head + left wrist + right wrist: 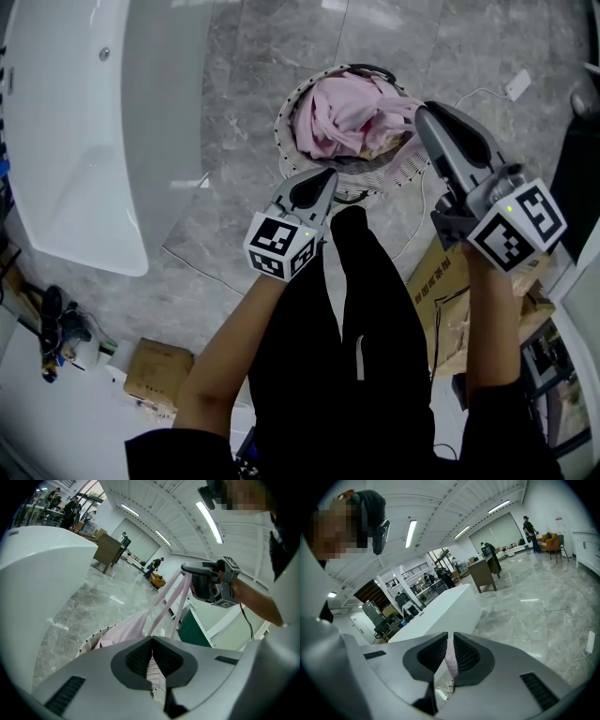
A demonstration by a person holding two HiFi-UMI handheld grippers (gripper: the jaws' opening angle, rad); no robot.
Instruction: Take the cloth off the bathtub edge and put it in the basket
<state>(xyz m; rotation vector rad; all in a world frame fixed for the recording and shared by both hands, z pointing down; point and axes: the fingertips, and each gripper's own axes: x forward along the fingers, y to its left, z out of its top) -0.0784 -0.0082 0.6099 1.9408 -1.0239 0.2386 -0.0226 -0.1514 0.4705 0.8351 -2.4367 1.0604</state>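
So here's where things are: the pink cloth (pixel 342 117) is mostly piled in the round basket (pixel 282 131), which sits on the grey marble floor (pixel 234 66) just off the end of the white bathtub (pixel 75 141). It's not on the tub edge at all. One end of it isn't in the pile, though. From the left gripper view you can see a couple of pink strips pulled taut, running from the basket up to the right tongs (pixel 424 112).

The right tongs are clamped on that end of the cloth. Its own view shows a fold of pink fabric squeezed between the two dark pads, with the jaws nearly together and only the fabric's thickness keeping them apart. They're held above the right side of the basket, pointing down at a slant.

The left tongs (pixel 323 178) are closed all the way, pads meeting at the tip. They hover right by the near rim of the basket. A bit of white dotted material shows in the slit below the pads, and it looks like the basket's rim, but I honestly can't tell if it's pinched or just visible behind.

Other stuff around: a cardboard box (pixel 155 370) down by the tub, and a white cable with a plug (pixel 516 86) on the floor past the basket.
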